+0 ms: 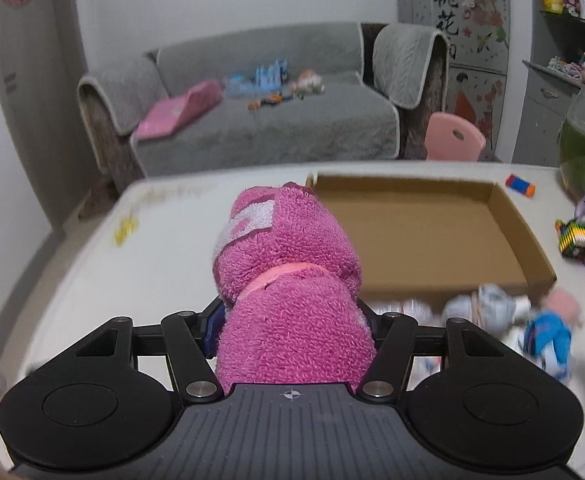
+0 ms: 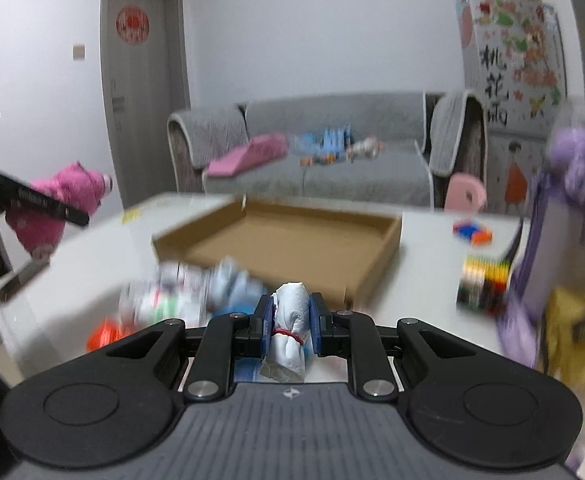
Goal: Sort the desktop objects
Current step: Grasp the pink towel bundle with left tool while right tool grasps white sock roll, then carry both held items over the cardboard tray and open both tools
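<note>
Pink terry cloth fills the middle of the left wrist view: a rolled towel [image 1: 288, 280], bound with a pink band, sits clamped between the jaws of the left gripper [image 1: 292, 320] and is lifted clear of the white table [image 1: 72, 260]. Past it lies a shallow cardboard tray [image 1: 420, 228], open and bare inside, with a heap of rolled pale cloths [image 1: 488, 304] blurred at its near edge. A multicoloured cube [image 1: 576, 238] rests on the table to the right of the tray, and a small orange and blue toy [image 1: 520, 185] lies near the table's far edge. From the right wrist view, the right gripper [image 2: 290, 320] is clenched tight on a small white cloth roll [image 2: 289, 332] tied with a red rubber band, held above the table just before the tray. A grey sofa [image 1: 252, 100] stands behind the table.
</note>
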A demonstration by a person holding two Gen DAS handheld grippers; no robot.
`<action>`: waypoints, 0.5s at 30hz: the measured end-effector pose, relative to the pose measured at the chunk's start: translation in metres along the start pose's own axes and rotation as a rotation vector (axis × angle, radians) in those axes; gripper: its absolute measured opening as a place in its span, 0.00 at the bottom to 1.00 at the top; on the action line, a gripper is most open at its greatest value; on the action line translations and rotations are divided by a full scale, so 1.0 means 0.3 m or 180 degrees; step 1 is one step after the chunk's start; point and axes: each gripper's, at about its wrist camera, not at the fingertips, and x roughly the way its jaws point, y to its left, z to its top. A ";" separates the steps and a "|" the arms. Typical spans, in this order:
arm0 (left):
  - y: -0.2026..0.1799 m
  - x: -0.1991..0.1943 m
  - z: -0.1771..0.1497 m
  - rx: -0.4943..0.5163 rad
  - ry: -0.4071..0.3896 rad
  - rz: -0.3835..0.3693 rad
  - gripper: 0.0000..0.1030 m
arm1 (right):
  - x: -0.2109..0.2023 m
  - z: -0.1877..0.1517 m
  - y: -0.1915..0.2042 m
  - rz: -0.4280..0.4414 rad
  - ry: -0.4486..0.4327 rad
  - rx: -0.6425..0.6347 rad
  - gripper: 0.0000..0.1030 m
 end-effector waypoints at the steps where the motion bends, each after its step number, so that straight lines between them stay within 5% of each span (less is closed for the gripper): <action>1: -0.016 0.019 0.034 0.0033 -0.0036 -0.0018 0.64 | 0.021 0.034 -0.008 0.0028 -0.0043 -0.0004 0.16; 8: -0.122 0.356 0.272 0.0088 0.0025 -0.0374 0.65 | 0.315 0.165 -0.079 0.0132 0.0088 -0.0012 0.16; 15: -0.175 0.677 0.280 0.0135 0.0359 -0.0399 0.64 | 0.506 0.136 -0.137 0.0105 0.0375 0.0008 0.16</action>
